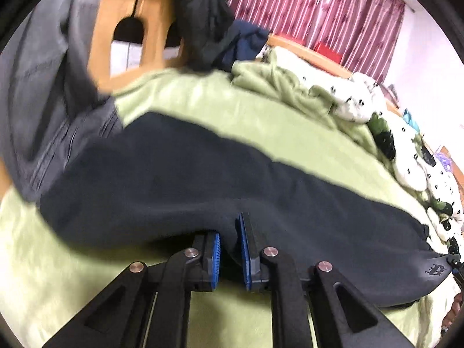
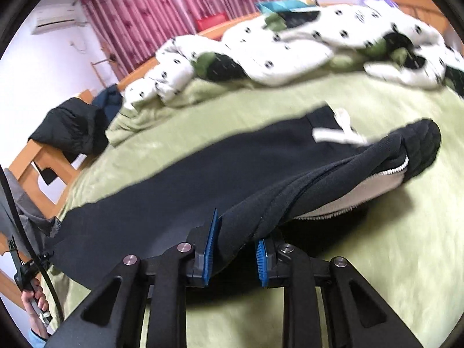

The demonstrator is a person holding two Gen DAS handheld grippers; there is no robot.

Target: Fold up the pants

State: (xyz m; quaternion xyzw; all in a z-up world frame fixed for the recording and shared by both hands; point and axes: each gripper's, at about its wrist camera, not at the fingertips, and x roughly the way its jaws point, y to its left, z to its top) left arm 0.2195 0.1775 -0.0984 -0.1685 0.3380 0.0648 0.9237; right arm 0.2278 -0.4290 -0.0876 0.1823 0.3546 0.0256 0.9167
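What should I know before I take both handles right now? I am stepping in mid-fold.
Left claw: shut on the near edge of the black pants, toward the leg end.
Right claw: shut on a bunched fold of the same edge near the waistband, which is lifted, pale lining showing.
The pants lie lengthwise across the green blanket, white drawstring on top.
Done: both grips taken on the near edge.
Left: carry that edge over to the far edge, then fold along the length.
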